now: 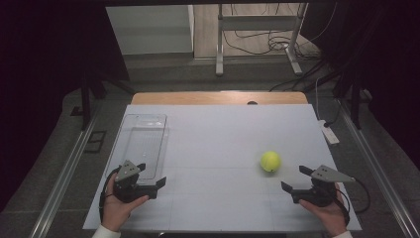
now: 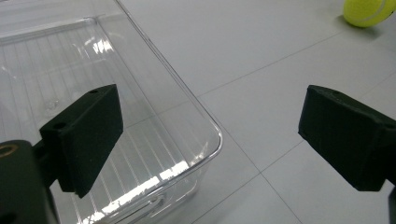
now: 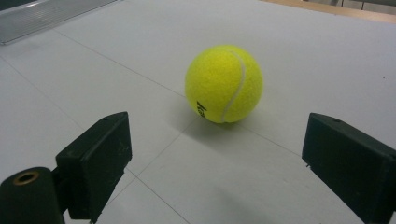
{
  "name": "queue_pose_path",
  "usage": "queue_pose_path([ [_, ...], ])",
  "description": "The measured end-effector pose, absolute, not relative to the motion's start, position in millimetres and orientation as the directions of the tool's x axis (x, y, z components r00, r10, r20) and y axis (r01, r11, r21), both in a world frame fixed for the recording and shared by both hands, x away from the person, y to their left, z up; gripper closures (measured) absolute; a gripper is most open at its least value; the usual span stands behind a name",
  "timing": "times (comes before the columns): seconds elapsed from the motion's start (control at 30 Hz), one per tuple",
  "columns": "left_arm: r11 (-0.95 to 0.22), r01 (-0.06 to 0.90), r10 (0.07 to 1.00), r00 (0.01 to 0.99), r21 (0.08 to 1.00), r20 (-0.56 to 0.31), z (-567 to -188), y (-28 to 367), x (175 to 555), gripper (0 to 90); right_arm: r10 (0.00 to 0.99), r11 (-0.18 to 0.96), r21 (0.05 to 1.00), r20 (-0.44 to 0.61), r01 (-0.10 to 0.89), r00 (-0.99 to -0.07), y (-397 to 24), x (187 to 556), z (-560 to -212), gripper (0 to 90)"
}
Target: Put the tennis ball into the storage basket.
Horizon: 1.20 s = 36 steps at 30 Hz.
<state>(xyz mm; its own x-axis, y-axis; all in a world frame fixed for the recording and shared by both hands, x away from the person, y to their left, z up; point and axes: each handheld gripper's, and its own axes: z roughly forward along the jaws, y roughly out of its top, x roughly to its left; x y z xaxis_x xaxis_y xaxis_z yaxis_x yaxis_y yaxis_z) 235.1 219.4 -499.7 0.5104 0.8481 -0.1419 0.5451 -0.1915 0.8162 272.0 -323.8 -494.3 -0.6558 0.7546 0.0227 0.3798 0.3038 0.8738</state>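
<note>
Ball (image 1: 270, 161) is sitting on the surface (image 1: 213, 144), just in front of the right tongs (image 1: 298, 179), which are standing wide apart. The left tongs (image 1: 152, 174) are gaping beside the clear tray (image 1: 143, 144). A clumsy bump could roll the ball away.

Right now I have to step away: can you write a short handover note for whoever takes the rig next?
Left tool: open, holding nothing, at the near end of the clear bin.
Right tool: open, holding nothing, aimed at the ball, not touching it.
Ball: on the table, right of centre, apart from the bin.
Bin: empty, at the left.
Done: nothing picked up.
Left: probably grasp the ball with the right tool and carry it over to the bin.
</note>
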Motion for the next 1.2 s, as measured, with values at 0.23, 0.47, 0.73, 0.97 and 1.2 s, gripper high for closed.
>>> queue_pose_path([
  [0.23,-0.18,0.549,0.852,0.502,0.816,-0.15,-500.3,221.1,234.8,7.8,0.754,0.299,0.874,0.029,0.382,-0.656,-324.4,272.1,-494.5,8.8],
  [0.47,-0.151,0.563,0.86,0.479,0.813,-0.173,-502.0,225.5,230.5,8.1,0.751,0.295,0.869,0.046,0.396,-0.659,-322.4,278.9,-497.3,8.8],
  [0.73,-0.153,0.559,0.864,0.476,0.815,-0.165,-501.9,226.6,230.8,8.0,0.744,0.296,0.871,0.048,0.392,-0.667,-320.9,279.6,-496.8,8.8],
  [0.97,-0.149,0.553,0.86,0.482,0.82,-0.169,-499.5,225.8,230.6,8.1,0.739,0.293,0.874,0.05,0.387,-0.672,-320.3,277.9,-495.9,8.9],
  [1.2,-0.149,0.546,0.864,0.478,0.824,-0.16,-496.0,224.5,232.4,8.3,0.739,0.29,0.875,0.052,0.387,-0.672,-324.0,277.5,-496.4,8.9],
])
